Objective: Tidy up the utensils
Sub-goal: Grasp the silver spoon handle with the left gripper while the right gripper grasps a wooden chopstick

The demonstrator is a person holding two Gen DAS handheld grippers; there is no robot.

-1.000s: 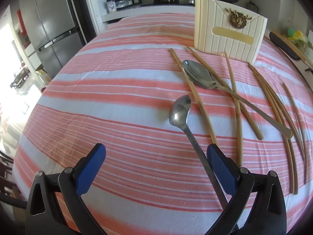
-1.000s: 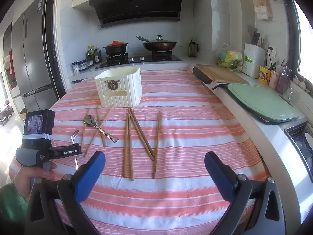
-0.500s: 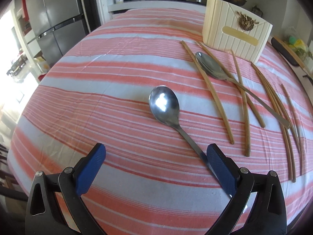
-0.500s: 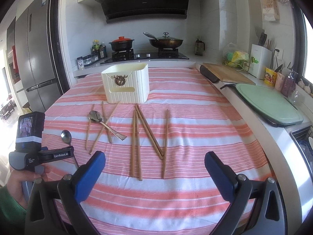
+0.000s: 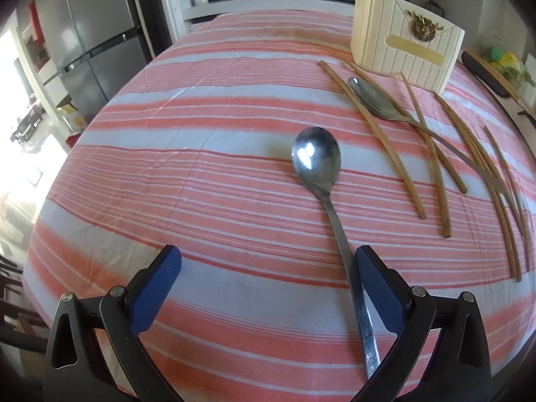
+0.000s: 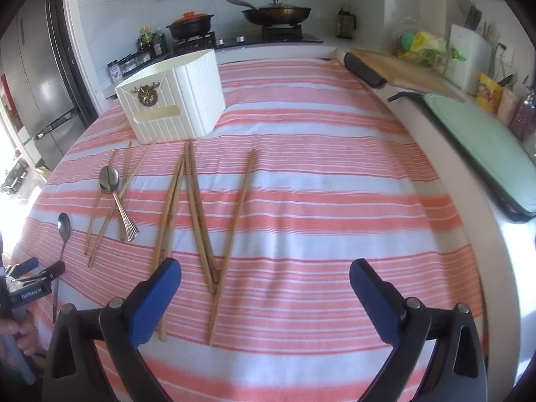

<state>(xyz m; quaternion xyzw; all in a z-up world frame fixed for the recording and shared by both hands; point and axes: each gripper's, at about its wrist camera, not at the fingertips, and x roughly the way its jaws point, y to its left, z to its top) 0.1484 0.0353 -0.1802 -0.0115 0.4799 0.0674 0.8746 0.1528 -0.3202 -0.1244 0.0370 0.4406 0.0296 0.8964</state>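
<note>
Compared with the earlier frames, the near spoon (image 5: 316, 159) now appears larger and more central in the left wrist view, and its handle runs down beside the inner face of the right finger of the left gripper (image 5: 268, 288) instead of passing in front of it. Both fingers of this gripper are spread wide, with the handle lying against or just beside one pad only; whether it touches the pad I cannot tell. The spoon lies on the striped cloth of the tabletop (image 5: 187, 174), bowl pointing away from the camera. A second spoon (image 5: 375, 100) rests further away, between wooden chopsticks (image 5: 372, 127) and crossing some of them, near the white ribbed utensil holder (image 5: 402, 47), which stands upright at the far side. In the right wrist view, the right gripper (image 6: 264, 288) is also spread wide and holds nothing; it hangs above the cloth, over the near ends of several chopsticks (image 6: 197, 207) that lie in a V shape. The left gripper (image 6: 35, 269) is visible at the left edge of this view, with the near spoon (image 6: 63, 226) in front of it.
</note>
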